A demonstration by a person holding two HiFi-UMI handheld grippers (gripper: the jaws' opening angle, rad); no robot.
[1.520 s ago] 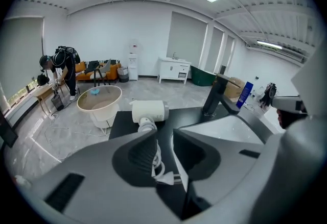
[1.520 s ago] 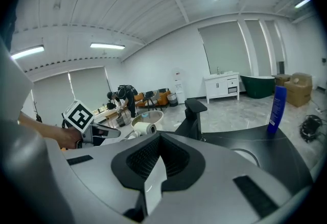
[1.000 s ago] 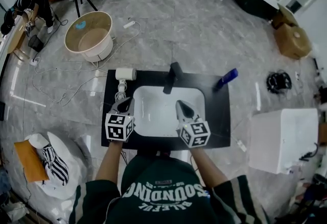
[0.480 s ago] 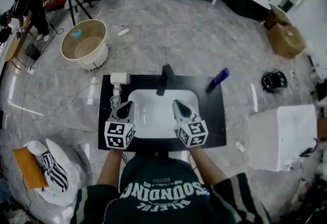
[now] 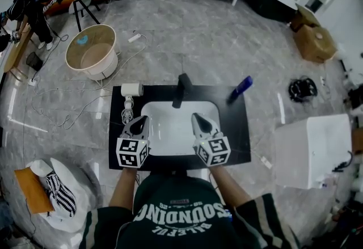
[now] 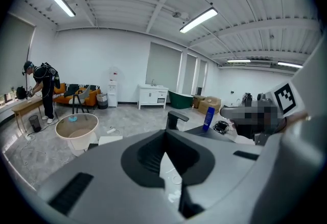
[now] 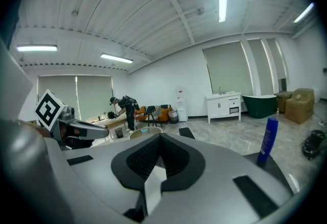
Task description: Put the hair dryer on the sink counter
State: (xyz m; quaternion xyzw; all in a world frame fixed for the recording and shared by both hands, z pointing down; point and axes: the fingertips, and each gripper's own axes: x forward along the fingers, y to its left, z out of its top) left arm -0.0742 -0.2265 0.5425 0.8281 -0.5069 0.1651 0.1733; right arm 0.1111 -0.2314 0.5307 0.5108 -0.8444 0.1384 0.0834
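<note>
The white hair dryer [image 5: 131, 90] lies on the black sink counter [image 5: 238, 129] at its far left corner, its handle and cord [image 5: 127, 109] trailing toward me. My left gripper [image 5: 142, 121] hovers over the basin's left edge, just short of the handle, shut and empty. My right gripper [image 5: 198, 118] is level with it over the basin's right side, also shut with nothing in it. In the left gripper view the shut jaws [image 6: 164, 154] point past the hair dryer's top [image 6: 110, 140]. The right gripper view shows its closed jaws [image 7: 158, 159].
A black faucet [image 5: 180, 89] stands behind the white basin [image 5: 170, 123]. A blue bottle [image 5: 240, 89] lies at the counter's far right. On the floor are a beige tub [image 5: 92, 52], cables [image 5: 62, 100] at left and a white box [image 5: 312, 151] at right.
The head view has drifted a little, so the counter sits slightly higher and further left in the picture. Both grippers stay shut over the basin's front; the hair dryer has not moved.
</note>
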